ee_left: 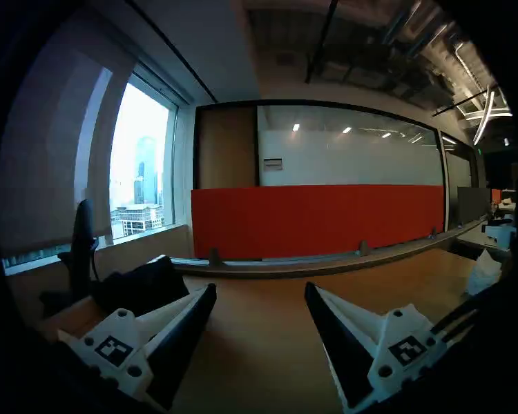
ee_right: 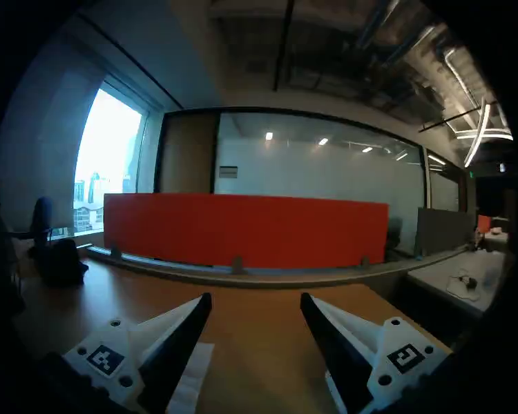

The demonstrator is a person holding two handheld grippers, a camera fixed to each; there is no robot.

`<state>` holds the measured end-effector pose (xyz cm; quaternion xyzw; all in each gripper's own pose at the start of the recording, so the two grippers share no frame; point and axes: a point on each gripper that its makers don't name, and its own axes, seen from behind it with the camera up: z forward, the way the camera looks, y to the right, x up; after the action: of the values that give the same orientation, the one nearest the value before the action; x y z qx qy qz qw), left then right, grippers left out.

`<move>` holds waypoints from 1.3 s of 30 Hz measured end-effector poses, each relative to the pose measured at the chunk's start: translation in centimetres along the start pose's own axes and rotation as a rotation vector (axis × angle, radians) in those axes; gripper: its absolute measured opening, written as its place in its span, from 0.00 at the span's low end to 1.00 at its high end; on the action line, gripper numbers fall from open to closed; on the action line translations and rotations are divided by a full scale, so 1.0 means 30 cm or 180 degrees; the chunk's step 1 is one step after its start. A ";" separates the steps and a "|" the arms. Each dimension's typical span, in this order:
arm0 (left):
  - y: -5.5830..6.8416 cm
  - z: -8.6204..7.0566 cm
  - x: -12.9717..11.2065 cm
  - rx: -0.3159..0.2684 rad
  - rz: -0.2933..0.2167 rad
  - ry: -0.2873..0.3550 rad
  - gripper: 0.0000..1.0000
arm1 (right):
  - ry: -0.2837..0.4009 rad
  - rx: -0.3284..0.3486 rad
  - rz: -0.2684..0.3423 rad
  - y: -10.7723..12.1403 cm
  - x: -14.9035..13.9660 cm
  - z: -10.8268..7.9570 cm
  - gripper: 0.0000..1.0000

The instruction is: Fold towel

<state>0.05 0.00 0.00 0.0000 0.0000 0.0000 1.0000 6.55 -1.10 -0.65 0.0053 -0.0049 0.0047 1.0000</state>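
**Towel flat, tongs ready**

The flat white cloth towel point(ee_right: 193, 376) lies on the brown wooden desk point(ee_right: 259, 359), its corner just under the right gripper point(ee_right: 254, 298). That and the left gripper point(ee_left: 259, 286) hover with fingers apart, empty, seemingly poised to take edges.

Low over the desk point(ee_left: 259, 345), my left gripper view looks out along the left hand-held gripper point(ee_left: 259, 286), nearly level, at the red partition point(ee_left: 318, 221) on the desk's far edge, with the window point(ee_left: 138, 179) near at left. My right gripper view, riding the right hand-held gripper point(ee_right: 255, 295), faces the same way from farther right, equally low. Both views share desk, partition, window and glass wall point(ee_right: 314, 172).
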 end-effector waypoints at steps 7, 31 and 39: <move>-0.006 -0.004 0.139 -0.0002 0.0015 0.0011 0.95 | 0.0005 -0.0023 -0.0001 -0.014 0.153 -0.019 1.00; 0.132 -0.053 0.236 -0.0751 0.0207 -0.0493 0.95 | -0.0440 0.0589 -0.0307 -0.133 0.283 -0.095 1.00; 0.180 -0.070 0.189 -0.1024 0.0180 -0.0739 0.95 | -0.0673 0.0965 -0.0452 -0.198 0.239 -0.123 1.00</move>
<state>5.71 5.40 -2.09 -0.1598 -0.1153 0.0281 0.9800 13.80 -6.94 -4.33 0.1567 -0.1087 -0.0658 0.9794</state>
